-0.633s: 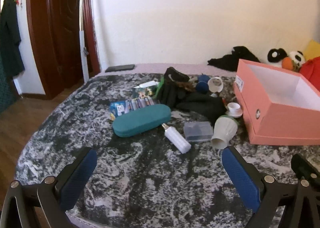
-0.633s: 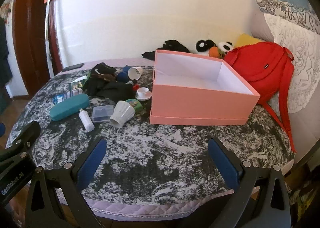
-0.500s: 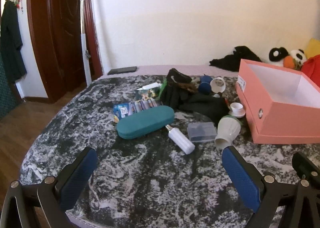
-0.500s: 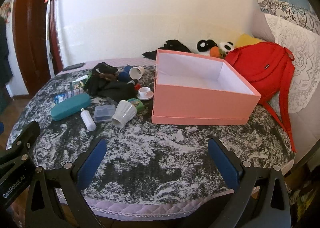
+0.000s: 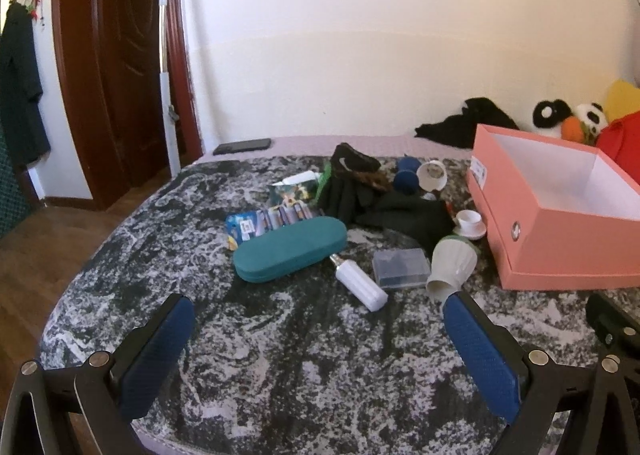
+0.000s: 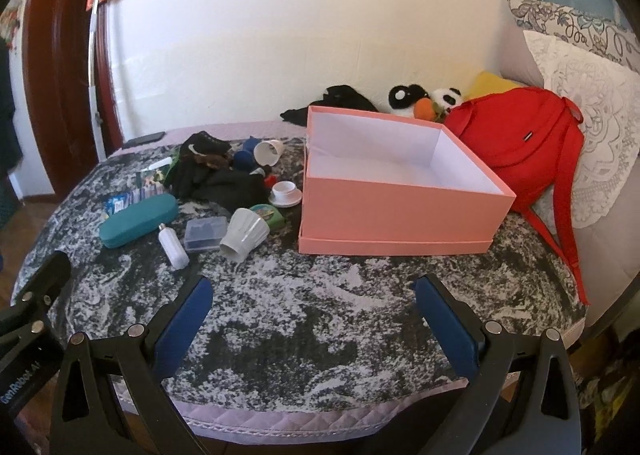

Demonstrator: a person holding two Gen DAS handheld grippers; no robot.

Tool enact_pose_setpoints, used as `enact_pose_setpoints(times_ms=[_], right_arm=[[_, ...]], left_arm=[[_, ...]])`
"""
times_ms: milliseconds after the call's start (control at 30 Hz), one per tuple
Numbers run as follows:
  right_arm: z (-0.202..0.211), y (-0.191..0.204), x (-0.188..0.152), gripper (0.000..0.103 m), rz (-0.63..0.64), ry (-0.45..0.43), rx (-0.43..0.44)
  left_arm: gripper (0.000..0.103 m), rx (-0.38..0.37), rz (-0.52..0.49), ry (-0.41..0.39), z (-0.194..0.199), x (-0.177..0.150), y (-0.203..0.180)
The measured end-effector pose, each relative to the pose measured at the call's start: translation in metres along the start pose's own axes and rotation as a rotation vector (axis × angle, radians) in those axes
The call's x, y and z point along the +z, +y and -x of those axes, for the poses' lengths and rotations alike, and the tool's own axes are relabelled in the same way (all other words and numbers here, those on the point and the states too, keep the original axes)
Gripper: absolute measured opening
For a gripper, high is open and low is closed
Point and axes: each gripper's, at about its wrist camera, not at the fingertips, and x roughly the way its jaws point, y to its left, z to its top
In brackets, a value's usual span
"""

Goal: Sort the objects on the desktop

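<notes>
Our left hand-held gripper [image 5: 318, 319] and right hand-held gripper [image 6: 312, 309] both hang wide and empty, ready for a first pick. The clutter, led by the teal case [image 5: 290, 248], lies at ten o'clock of the pink box [image 6: 394, 215], likely its destination. Since earlier, the left view has tipped up slightly.

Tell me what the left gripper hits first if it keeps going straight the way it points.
Probably the white bottle: the open left gripper aims down over bare mottled cover toward it, teal case just left. Depth is uncertain; it might touch the cover first.
</notes>
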Motion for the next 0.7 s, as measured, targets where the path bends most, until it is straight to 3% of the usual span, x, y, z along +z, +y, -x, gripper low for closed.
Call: enact_pose_setpoints(times_ms=[433,700], right_arm=[[0.002,-0.002,0.003,0.103,-0.007,-0.009,-0.007],[0.003,-0.001,0.004,0.103,-0.005,-0.014,-0.011]], left_arm=[[0.103,-0.045,0.043,0.042,-0.004,0.001,0.008],[0.103,0.004,0.029,0.020,-0.004,0.000,0.010]])
